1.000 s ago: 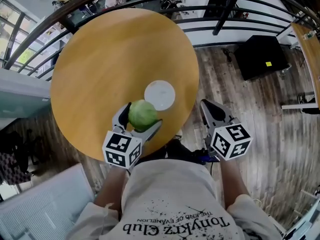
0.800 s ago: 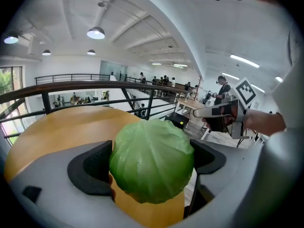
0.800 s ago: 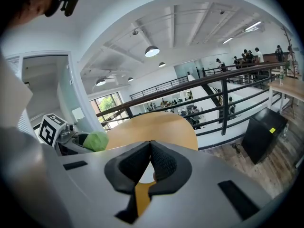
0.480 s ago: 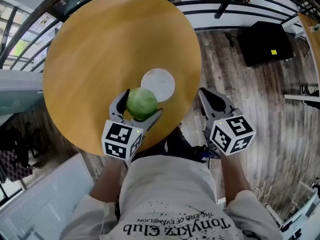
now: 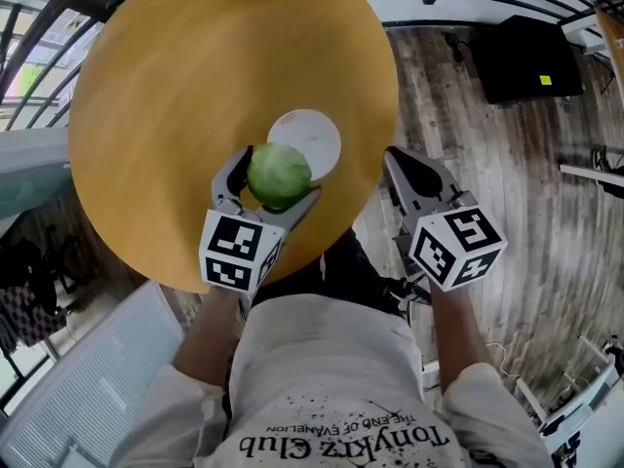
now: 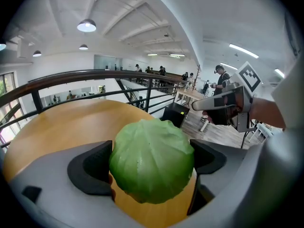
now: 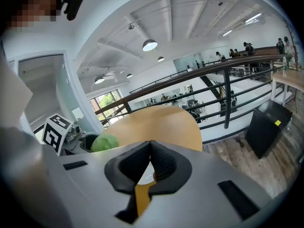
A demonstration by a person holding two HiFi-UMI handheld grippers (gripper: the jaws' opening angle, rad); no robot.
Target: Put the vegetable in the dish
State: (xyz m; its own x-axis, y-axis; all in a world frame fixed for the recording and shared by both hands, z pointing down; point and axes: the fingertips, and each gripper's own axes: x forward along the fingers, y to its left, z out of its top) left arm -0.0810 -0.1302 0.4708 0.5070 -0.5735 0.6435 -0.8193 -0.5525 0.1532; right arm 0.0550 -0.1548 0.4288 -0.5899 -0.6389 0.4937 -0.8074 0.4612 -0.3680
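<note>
The left hand-held gripper [image 5: 272, 181] holds a round green cabbage [image 5: 279, 174] squeezed between its two grey jaws, which stand well apart with the leafy ball filling the gap from pad to pad. In the left gripper view the cabbage bulges above and ahead of the jaws, and yellow desk [image 5: 195, 86] shows beneath it. Just past the jaw tips, ahead and slightly to the right of this gripper, a white round dish [image 5: 317, 135] lies flat on the desk; from overhead the cabbage covers the dish's near edge, though how high it hangs above the dish I cannot tell. Behind the jaws sits the gripper's marker cube [image 5: 240, 252], held by the person's left arm. To the right of this gripper, well apart from it and off the desk's edge, the right hand-held gripper [image 5: 413, 174] hovers over the wooden floor [image 5: 468, 115], its jaws pressed together with nothing between them. Further out, beyond the right gripper, a black box [image 5: 531, 57] stands on the floor, and a dark railing [image 7: 190, 80] curves round the desk's far side.
</note>
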